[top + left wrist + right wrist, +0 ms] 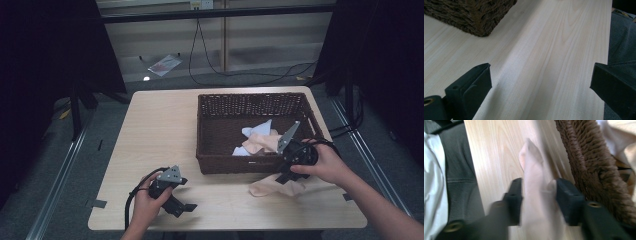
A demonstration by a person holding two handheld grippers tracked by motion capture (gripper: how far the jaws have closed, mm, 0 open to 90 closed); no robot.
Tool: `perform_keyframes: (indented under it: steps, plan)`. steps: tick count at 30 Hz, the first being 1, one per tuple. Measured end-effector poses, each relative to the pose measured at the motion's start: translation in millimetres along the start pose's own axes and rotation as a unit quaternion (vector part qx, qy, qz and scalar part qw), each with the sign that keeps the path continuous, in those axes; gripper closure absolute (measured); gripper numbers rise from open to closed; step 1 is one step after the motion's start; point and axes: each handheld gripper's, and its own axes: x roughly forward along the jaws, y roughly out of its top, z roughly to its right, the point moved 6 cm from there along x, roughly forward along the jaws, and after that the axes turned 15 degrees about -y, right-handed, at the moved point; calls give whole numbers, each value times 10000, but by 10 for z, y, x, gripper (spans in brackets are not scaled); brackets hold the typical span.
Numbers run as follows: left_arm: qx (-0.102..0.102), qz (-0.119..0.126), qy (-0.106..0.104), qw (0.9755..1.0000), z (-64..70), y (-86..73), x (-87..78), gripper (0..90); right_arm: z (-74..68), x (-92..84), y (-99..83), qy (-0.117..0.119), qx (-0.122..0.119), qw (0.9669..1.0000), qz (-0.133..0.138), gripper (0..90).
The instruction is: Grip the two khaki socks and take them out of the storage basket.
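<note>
Peach cloth (pixel 537 202) lying on pale wood desk (pixel 165 135), just in front of wicker basket (pixel 220 162), between the parted jaws of right claw (pixel 539 195); pads not visibly pressing, though blurred; more peach and white cloths (pixel 257 137) inside basket; left claw (pixel 540 82) resting near desk's front edge, well apart from basket, jaws spread wide over bare wood, holding nothing.

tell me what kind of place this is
Probably a lab or recording workspace, not a home: a pale wooden table stands alone on grey floor, black curtains hang on both sides, and black cables trail across the floor behind it.
</note>
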Motion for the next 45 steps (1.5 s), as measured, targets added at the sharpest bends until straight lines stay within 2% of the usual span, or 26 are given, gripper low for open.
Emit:
perform_keyframes:
  steps: [1, 3, 5, 7, 11, 13, 14, 16, 18, 19, 23, 24, 27, 29, 32, 35, 44, 45]
  plan:
    - [0, -4, -3, 10000, -1, 0, 1, 32, 12, -10, 11, -57, -19, 9999, 90, 492]
    - [-31, 53, 1, 10000, 0, 4, 12, 32, -2, -57, 19, -39, -59, 10000, 66, 460]
    - [-27, 52, -13, 10000, 0, 5, 16, 32, -15, -108, 41, -67, -18, 10000, 64, 353]
    - [-41, 55, -16, 10000, 4, 5, 21, 32, -23, -154, 69, -65, -78, 9999, 106, 301]
    - [-27, 49, -19, 10000, 9, 5, 22, 32, 10, -257, 137, -134, 72, 9997, 179, 140]
    - [-41, 53, -25, 10000, 10, 5, 26, 33, 44, -322, 178, -100, 144, 9996, 243, 128]
    - [-11, -33, -39, 10000, 8, -1, 18, 33, 44, -322, 178, -100, 144, 9996, 243, 128]
    - [-33, -63, -38, 10000, 18, -3, 21, 32, 112, -394, 216, -164, 208, 9994, 231, 108]
    - [-5, -15, -53, 10000, 10, 0, 26, 33, 168, -443, 250, -190, 269, 9989, 329, 104]
    - [8, -81, -43, 10000, 4, -4, 15, 33, 198, -464, 266, -210, 281, 9987, 373, 101]
    - [-40, 45, -46, 10000, 15, 3, 31, 32, 307, -497, 329, -329, 391, 9977, 449, 93]
    - [-31, -10, -50, 10000, 14, 0, 23, 32, 337, -491, 342, -354, 419, 9975, 438, 93]
    - [0, 12, -36, 10000, 8, 1, 19, 32, 470, -446, 371, -498, 463, 9967, 445, 93]
    - [1, 11, -34, 10000, 7, 1, 19, 32, 552, -416, 390, -536, 618, 9958, 409, 93]
    - [-18, 17, -35, 10000, 13, 2, 16, 32, 678, -352, 428, -640, 725, 9943, 440, 91]
    - [-3, 8, -26, 10000, 7, -1, 2, 32, 769, -255, 443, -706, 744, 9942, 319, 88]
    - [-24, -20, -19, 10000, 8, -9, -11, 32, 927, 7, 441, -837, 886, 9925, 126, 90]
    - [-18, 32, -27, 10000, 8, -4, -5, 32, 939, 30, 437, -848, 909, 9922, 89, 90]
